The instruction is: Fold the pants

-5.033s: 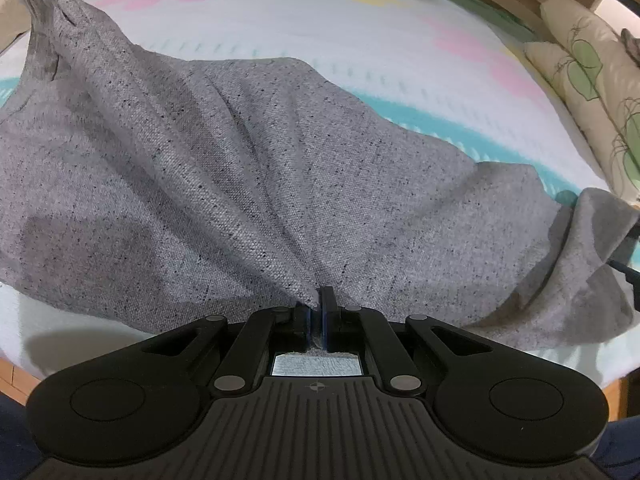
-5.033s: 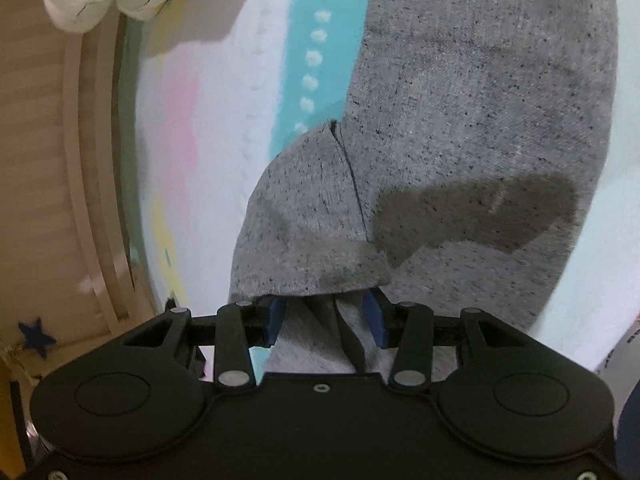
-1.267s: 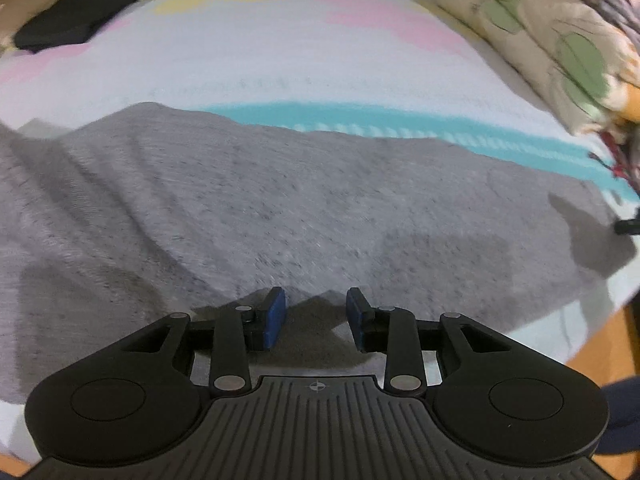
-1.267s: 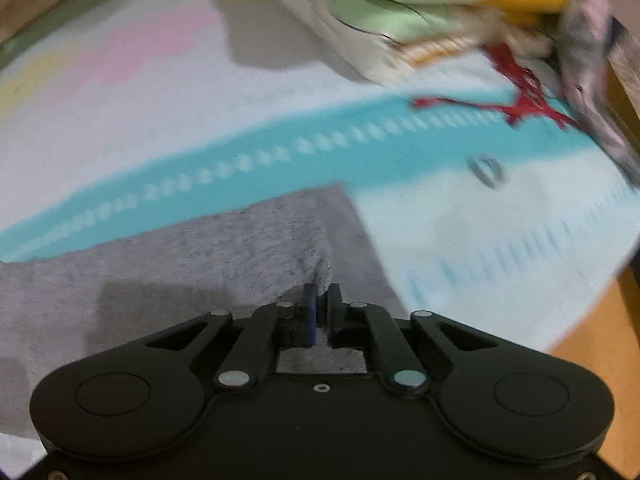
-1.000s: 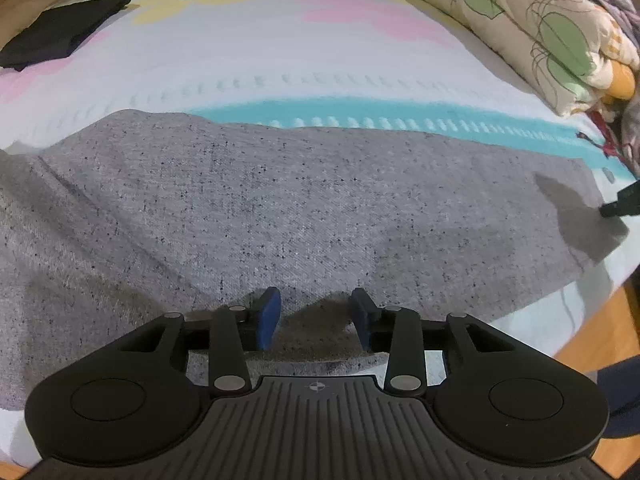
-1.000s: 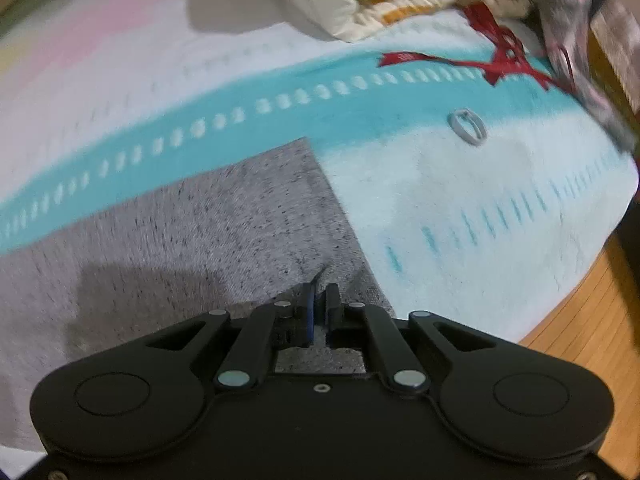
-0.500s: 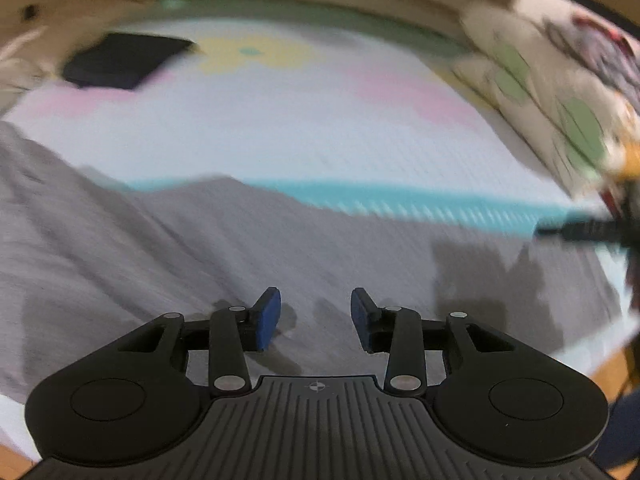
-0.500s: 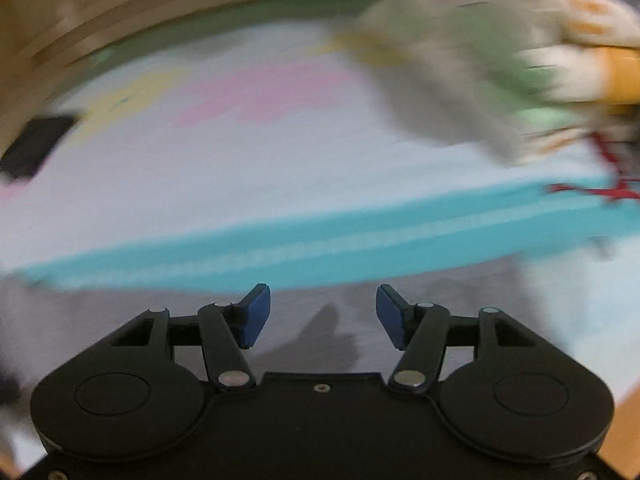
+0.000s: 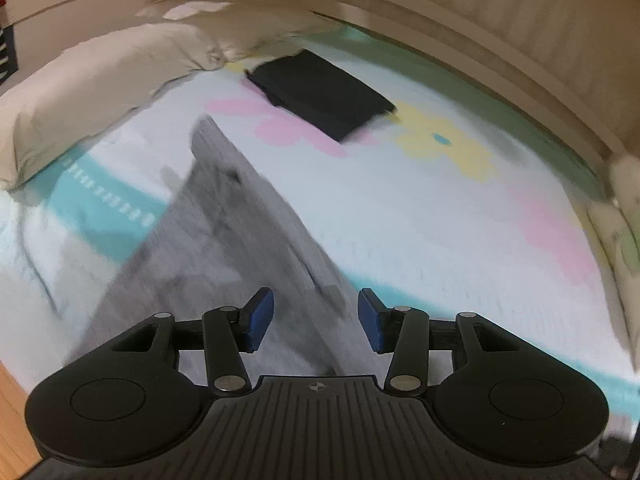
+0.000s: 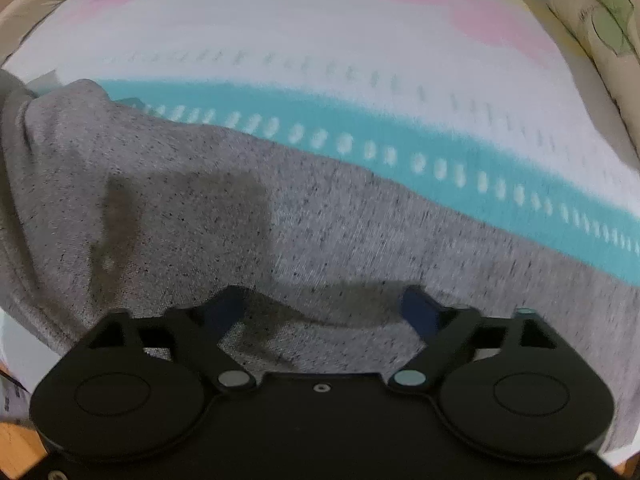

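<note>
While both tools hung over the bed, the speckled grey knit pants (image 9: 224,248) lay flat on the white bedsheet with its teal band and pastel flower prints (image 9: 440,216), stretching as a long folded strip away from the near edge of the bed. At the far left of the left wrist view, a beige pillow (image 9: 92,92) sat along the bed's side, well apart from the pants. Further right, near the wooden bed frame (image 9: 500,40), a folded black garment (image 9: 324,94) rested on the sheet beyond the far end of the grey strip, not touching it. The left gripper (image 9: 316,320) stood with its two blue-padded fingers (image 9: 259,316) spread wide apart and nothing between them, hovering above the near part of the pants; the picture was blurred, so whether a tip touched cloth could not be told. Seen from the right wrist, the pants (image 10: 240,220) filled the lower left and middle, their upper edge running beside the teal band of the sheet (image 10: 400,40), with a shadow cast on the fabric. The right gripper (image 10: 324,312) likewise held its fingers (image 10: 420,312) far apart, empty, low over the grey cloth. At the right edge, floral cream pillows (image 10: 600,12) were stacked beside the sheet.
</note>
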A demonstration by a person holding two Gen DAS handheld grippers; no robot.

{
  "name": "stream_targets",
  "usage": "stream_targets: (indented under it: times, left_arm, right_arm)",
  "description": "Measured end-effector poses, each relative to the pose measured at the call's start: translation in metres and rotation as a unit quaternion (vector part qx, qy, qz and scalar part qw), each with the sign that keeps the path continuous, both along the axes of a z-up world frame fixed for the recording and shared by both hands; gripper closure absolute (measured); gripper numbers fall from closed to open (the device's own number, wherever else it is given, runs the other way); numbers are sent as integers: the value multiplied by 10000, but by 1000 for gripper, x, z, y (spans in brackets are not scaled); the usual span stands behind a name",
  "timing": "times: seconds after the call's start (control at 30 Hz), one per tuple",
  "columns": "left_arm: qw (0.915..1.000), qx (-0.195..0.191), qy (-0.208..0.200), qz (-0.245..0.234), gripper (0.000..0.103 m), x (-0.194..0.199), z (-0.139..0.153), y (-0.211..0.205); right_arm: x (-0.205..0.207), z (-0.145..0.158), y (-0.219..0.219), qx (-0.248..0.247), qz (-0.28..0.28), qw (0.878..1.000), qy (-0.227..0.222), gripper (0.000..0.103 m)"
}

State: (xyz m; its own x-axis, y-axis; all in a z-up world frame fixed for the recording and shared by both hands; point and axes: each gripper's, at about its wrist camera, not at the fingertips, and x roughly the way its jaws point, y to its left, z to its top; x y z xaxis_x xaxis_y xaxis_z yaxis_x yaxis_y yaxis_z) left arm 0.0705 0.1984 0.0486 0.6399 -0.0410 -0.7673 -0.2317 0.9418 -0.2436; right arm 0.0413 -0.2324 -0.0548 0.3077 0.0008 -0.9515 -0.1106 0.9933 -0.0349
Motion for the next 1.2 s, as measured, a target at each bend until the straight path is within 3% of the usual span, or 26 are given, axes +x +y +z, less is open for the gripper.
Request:
stream_targets:
  times: [0.1, 0.3, 0.33, 0.37, 0.4, 0.47, 0.53, 0.6, 0.7, 0.8, 1.0, 1.03, 1.2]
  left_arm:
    - [9997, -91, 100, 188, 41, 26, 2, 8]
    - [9966, 36, 755, 313, 41, 79, -26, 10]
    - [9958, 114, 851, 328, 44, 84, -32, 9]
    - [9945, 241, 946, 384, 54, 89, -37, 8]
    - [9935, 355, 971, 473, 89, 91, -38, 7]
    - [9932, 373, 886, 659, 92, 84, -28, 7]
    - [9956, 341, 484, 725, 92, 66, -7, 7]
    - [9959, 573, 117, 688, 92, 33, 16, 2]
    - [9960, 396, -68, 796, 92, -14, 28, 11]
    - [9942, 125, 239, 1045, 91, -49, 4, 30]
    - [9804, 13, 1333, 1451, 86, -58, -81, 60]
    - [9791, 15, 1392, 1485, 81, -58, -91, 63]
    - [9792, -204, 1270, 1566, 80, -54, -93, 80]
  right_arm:
    - [1, -5, 0, 6, -134, 9999, 62, 1]
    - [3, -10, 6, 65, -183, 9998, 28, 0]
    - [3, -11, 7, 78, -181, 9998, 8, 0]
    - [4, -12, 7, 85, -184, 9998, -8, 0]
    - [4, -13, 8, 87, -185, 9998, -24, 0]
    - [4, -14, 9, 88, -180, 9998, -58, 0]
    - [1, -15, 8, 115, -168, 9997, -112, 0]
    - [-3, -15, 9, 137, -152, 9997, -161, 0]
    - [-10, -12, 5, 141, -143, 9995, -243, 0]
    - [-19, -11, 4, 142, -144, 9993, -302, 0]
    - [-19, -9, 7, 71, -141, 9995, -276, 0]
    - [-19, -9, 7, 74, -140, 9995, -265, 0]
    - [-18, -10, 0, 213, 70, 9993, -304, 0]
